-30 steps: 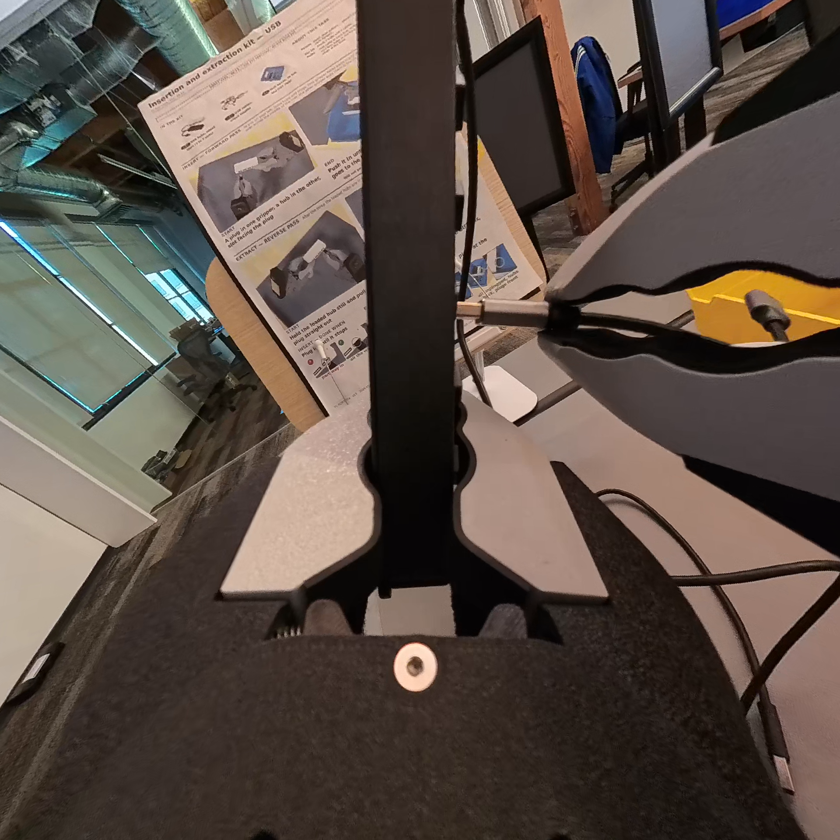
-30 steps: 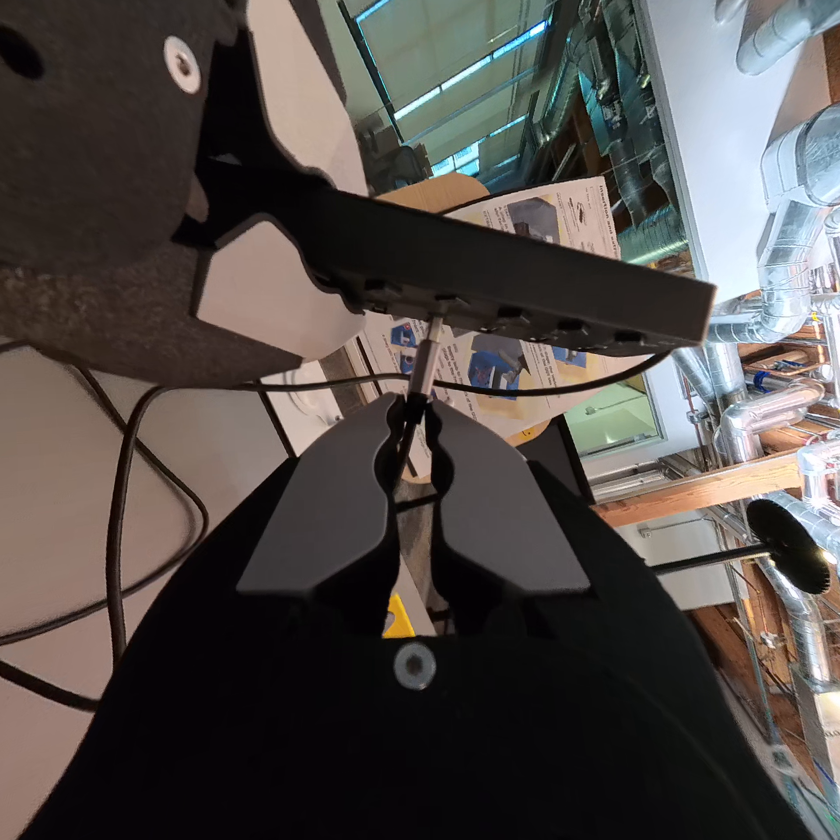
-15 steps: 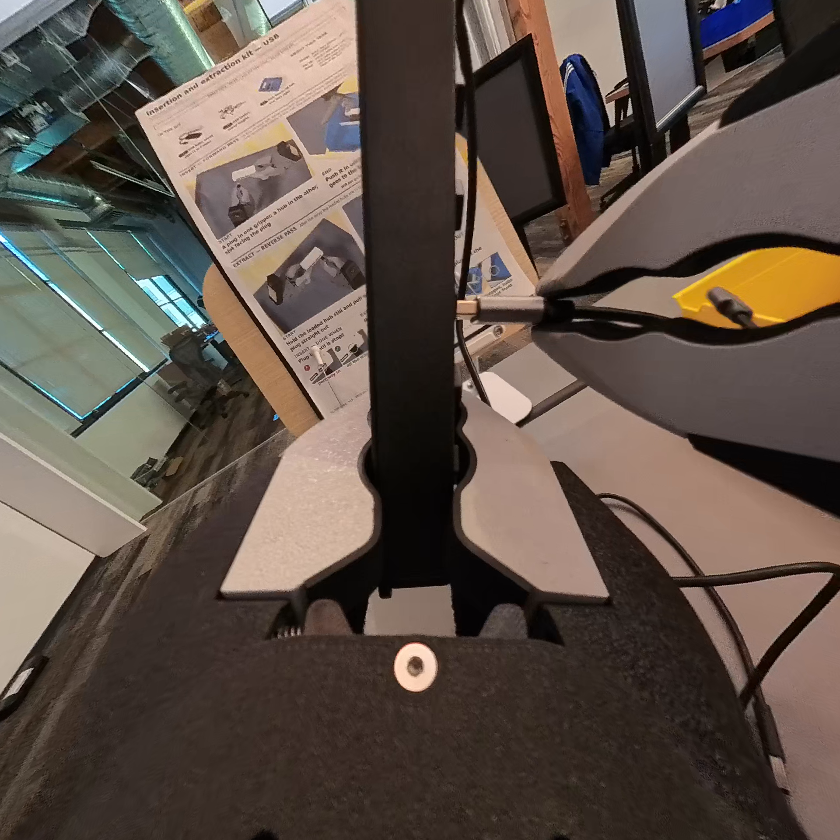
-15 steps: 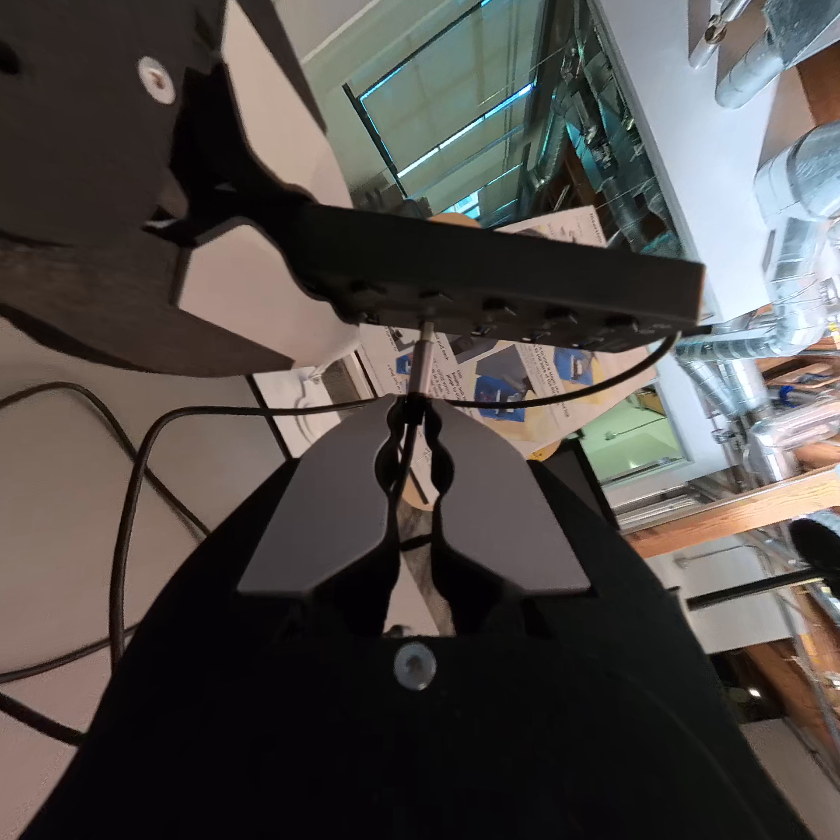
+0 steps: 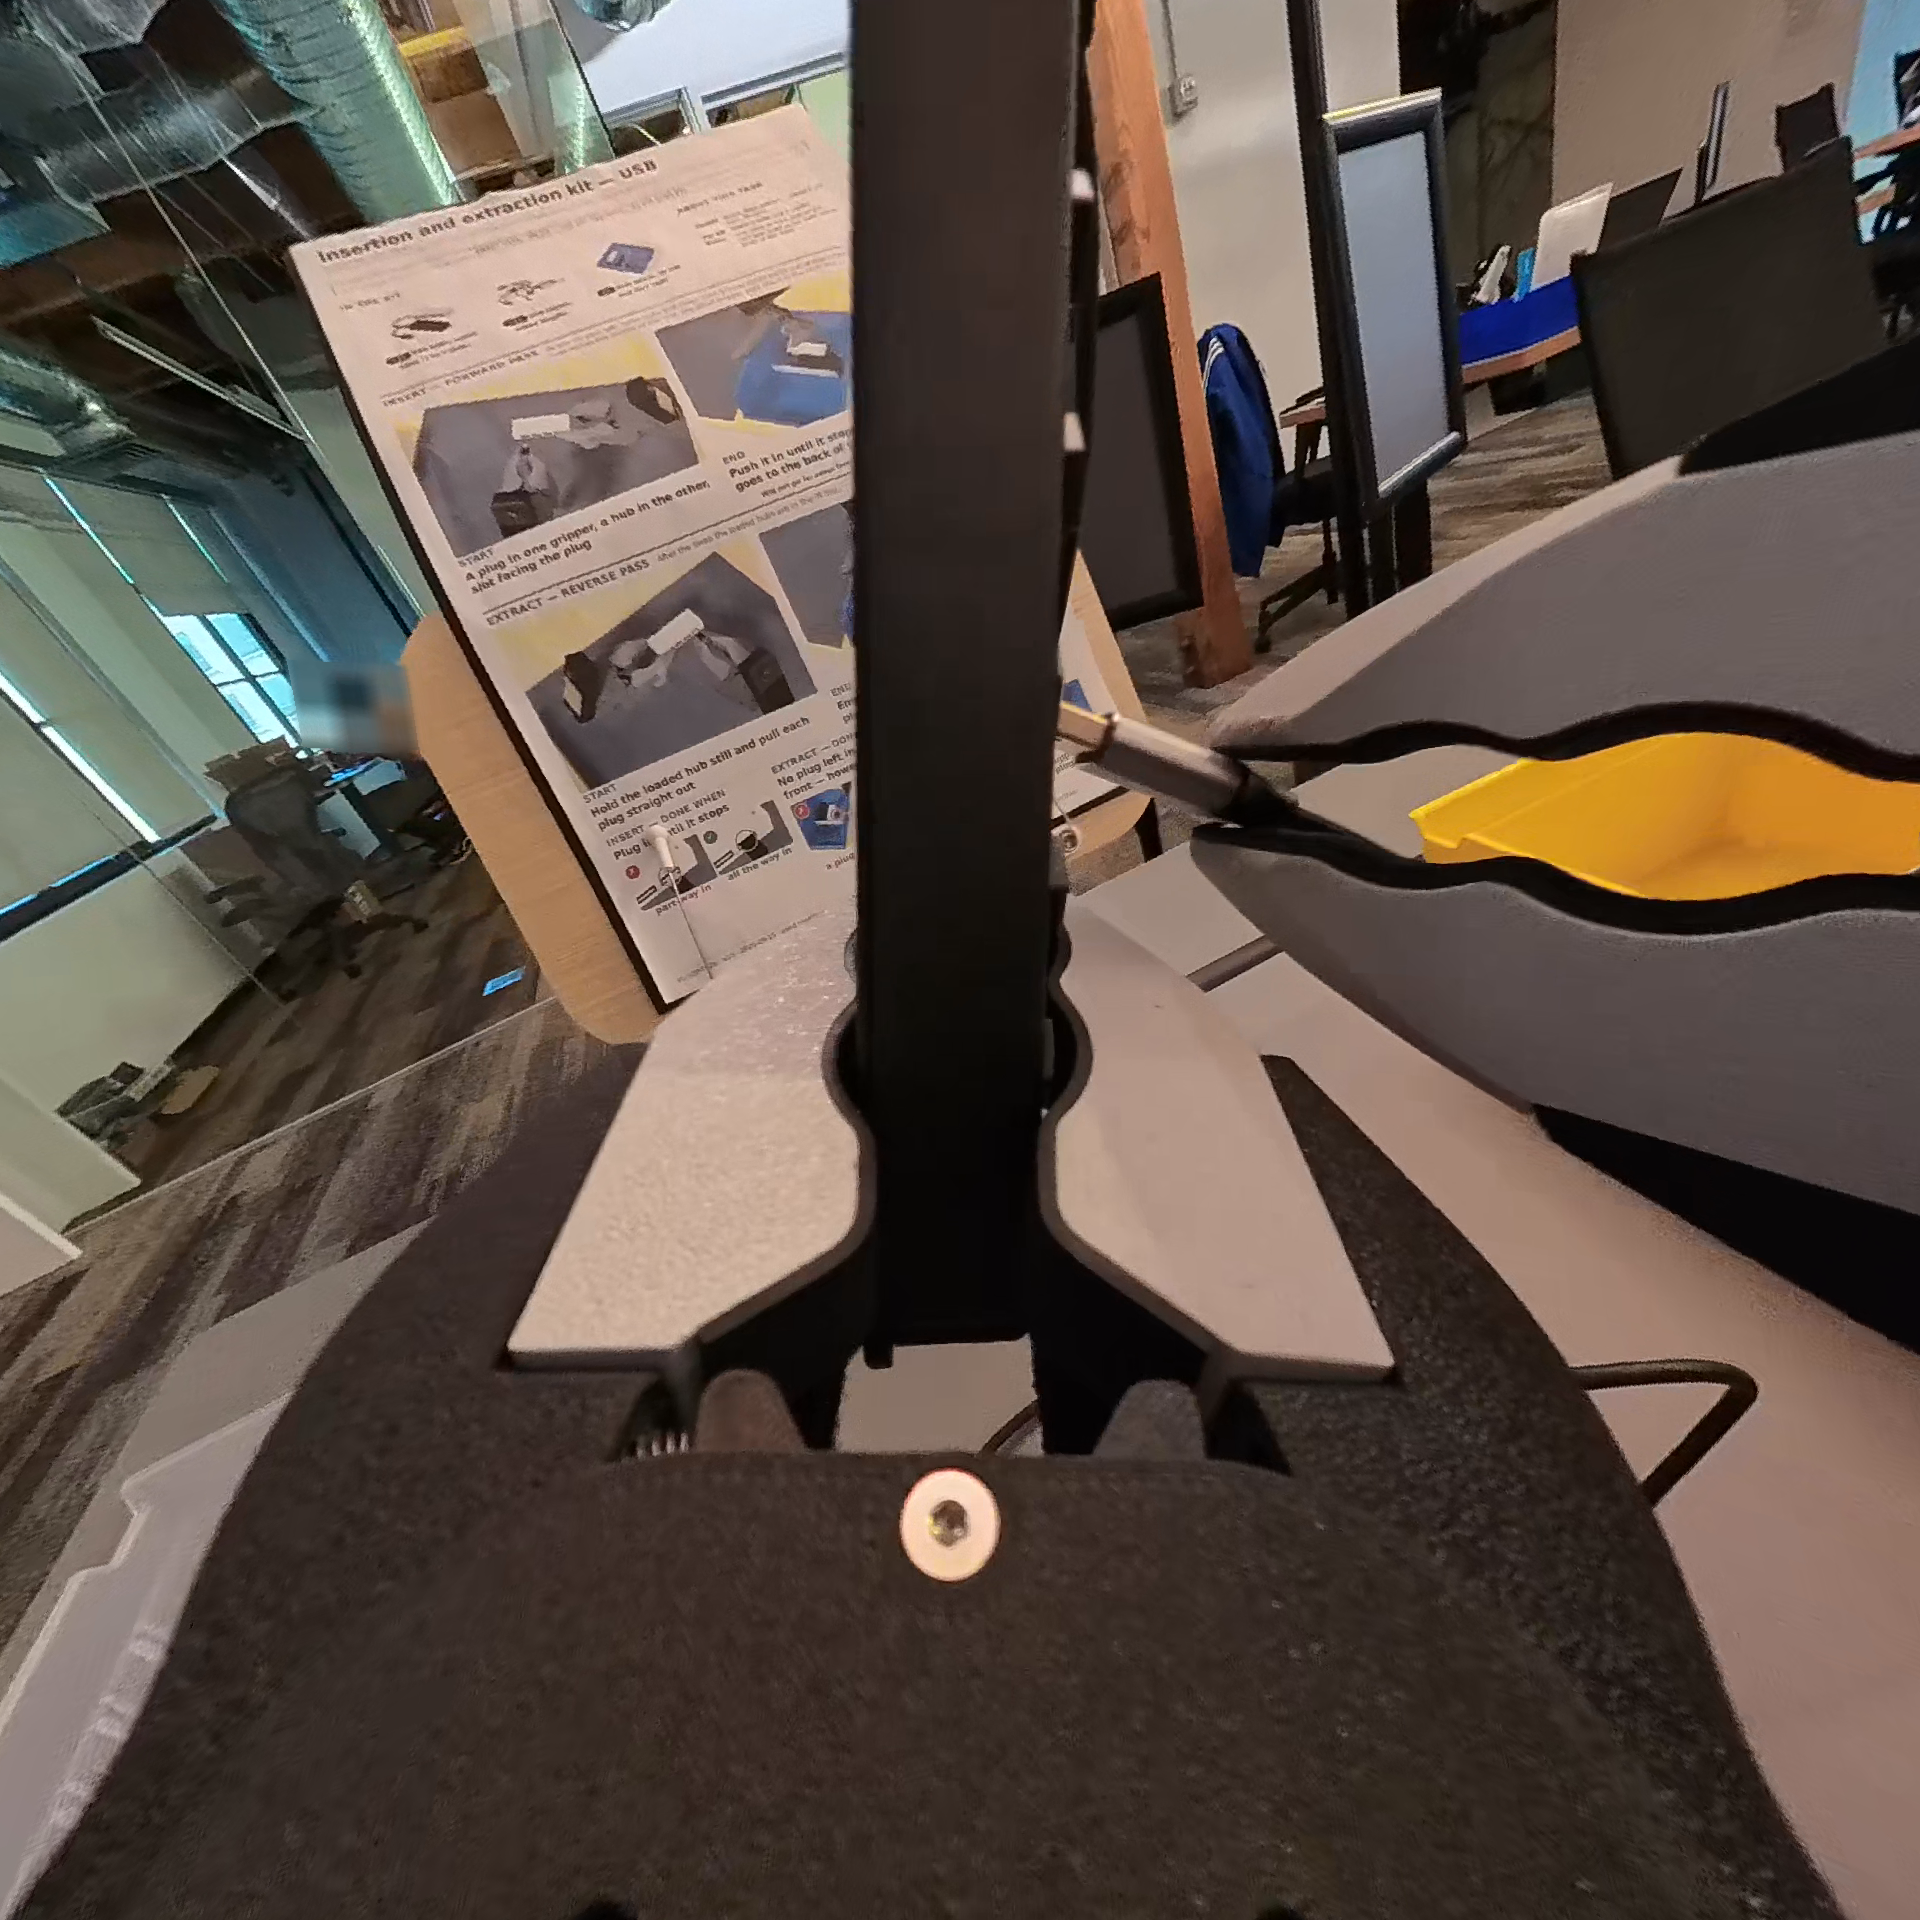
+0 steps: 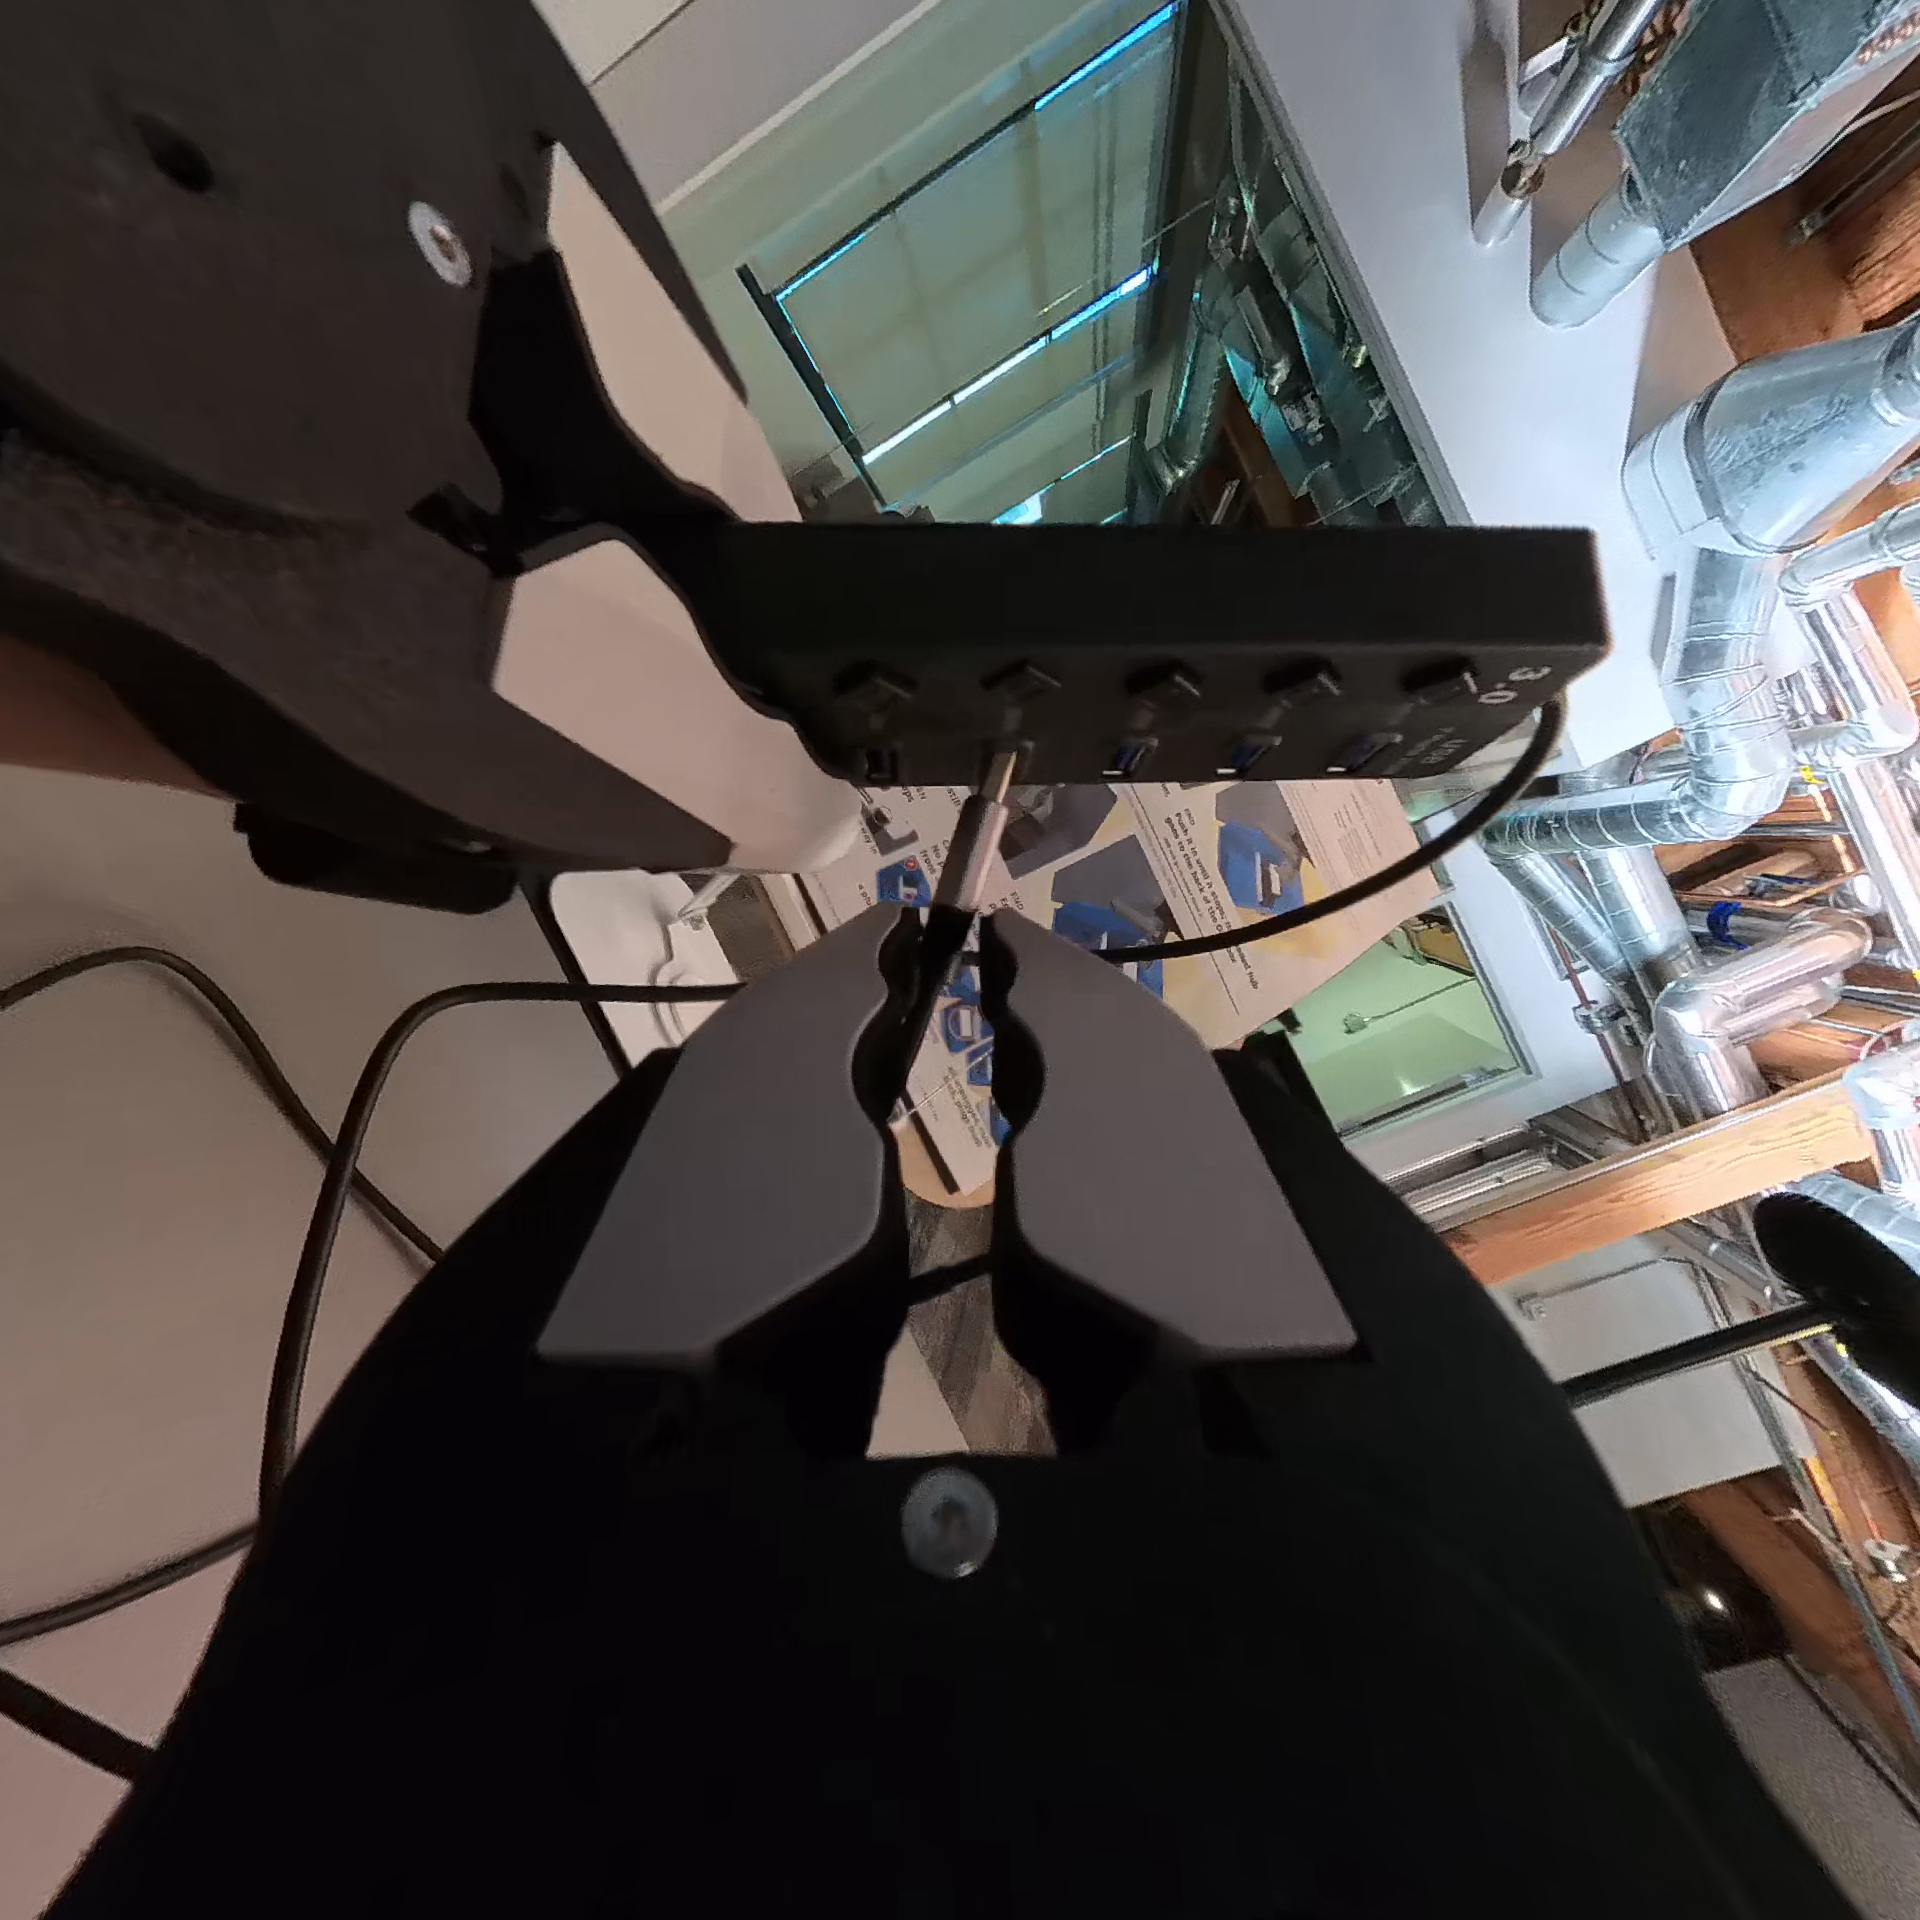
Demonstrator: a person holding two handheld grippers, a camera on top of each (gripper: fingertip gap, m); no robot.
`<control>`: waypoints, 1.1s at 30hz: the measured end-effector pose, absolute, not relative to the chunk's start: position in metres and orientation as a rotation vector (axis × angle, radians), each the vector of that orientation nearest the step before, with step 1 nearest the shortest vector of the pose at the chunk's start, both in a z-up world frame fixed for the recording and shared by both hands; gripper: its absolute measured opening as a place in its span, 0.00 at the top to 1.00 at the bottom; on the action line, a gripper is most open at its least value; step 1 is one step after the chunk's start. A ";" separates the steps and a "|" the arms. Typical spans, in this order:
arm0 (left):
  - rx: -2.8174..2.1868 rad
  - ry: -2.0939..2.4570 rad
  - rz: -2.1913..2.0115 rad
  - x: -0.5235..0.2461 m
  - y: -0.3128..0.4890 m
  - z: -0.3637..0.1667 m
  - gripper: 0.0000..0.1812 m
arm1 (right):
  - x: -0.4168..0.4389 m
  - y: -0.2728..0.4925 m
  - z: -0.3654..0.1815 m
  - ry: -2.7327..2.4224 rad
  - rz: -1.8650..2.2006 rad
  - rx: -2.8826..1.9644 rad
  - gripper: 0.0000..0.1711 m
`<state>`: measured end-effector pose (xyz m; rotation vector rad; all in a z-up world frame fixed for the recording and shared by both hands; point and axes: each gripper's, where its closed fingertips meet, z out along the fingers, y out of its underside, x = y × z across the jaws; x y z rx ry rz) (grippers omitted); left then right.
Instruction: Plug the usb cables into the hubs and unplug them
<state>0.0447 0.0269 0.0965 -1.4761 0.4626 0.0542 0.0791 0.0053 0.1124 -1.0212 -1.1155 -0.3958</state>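
Hub, black and slim, stands upright clamped between the left gripper fingers; beside it the right gripper pinches a silver usb plug meeting the hub's edge, with a yellow bin behind, nothing visible inside. Right wrist view: the right gripper nips the cable just behind the plug, seated in the hub's second port
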 end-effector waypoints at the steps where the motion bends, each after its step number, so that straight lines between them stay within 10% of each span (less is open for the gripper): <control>1: -1.471 0.461 0.054 0.045 0.027 0.097 0.85 | 0.079 0.005 0.113 -1.111 -0.387 -1.024 0.94; 33: -1.454 0.574 0.188 0.050 0.027 0.094 0.84 | 0.092 0.012 0.110 -1.158 -0.477 -1.058 0.95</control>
